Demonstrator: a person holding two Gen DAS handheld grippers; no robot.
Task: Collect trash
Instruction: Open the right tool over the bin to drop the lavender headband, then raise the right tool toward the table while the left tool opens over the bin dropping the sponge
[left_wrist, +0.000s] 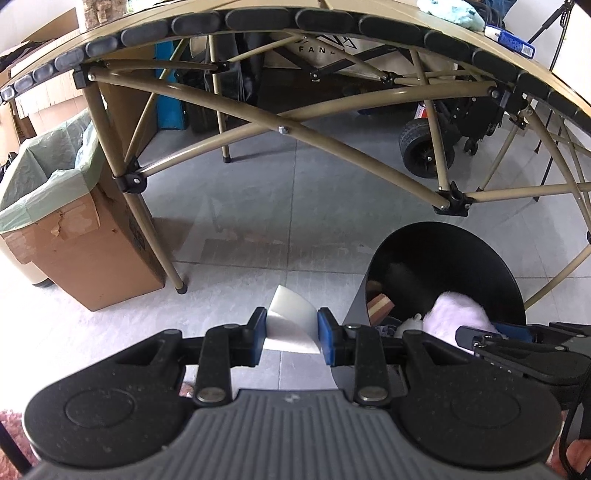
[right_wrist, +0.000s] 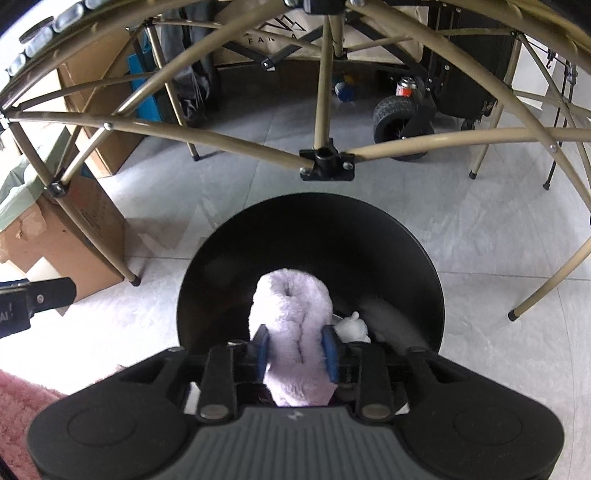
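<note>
Two views, taken in turn.

Left wrist view:
Left gripper (left_wrist: 291, 334): pads pinched a curved white scrap of paper (left_wrist: 290, 325), held low over the grey floor.
Black bin (left_wrist: 448, 273): stood just right of that gripper, mouth tilted toward it.
Lined cardboard box (left_wrist: 70, 221): sat far left, beside a leg of the folding table (left_wrist: 280, 129).
Key relation: paper lay left of the bin's mouth; the move, I judged, was a short carry rightward.

Right wrist view:
Right gripper (right_wrist: 295, 350): pads clamped a fluffy lilac cloth (right_wrist: 291, 317), long axis running away from the camera into the bin.
Bin mouth (right_wrist: 424, 258): directly ahead, a small white item (right_wrist: 352, 326) inside, touching the cloth.
Nearer hand: right, already at the opening.
</note>
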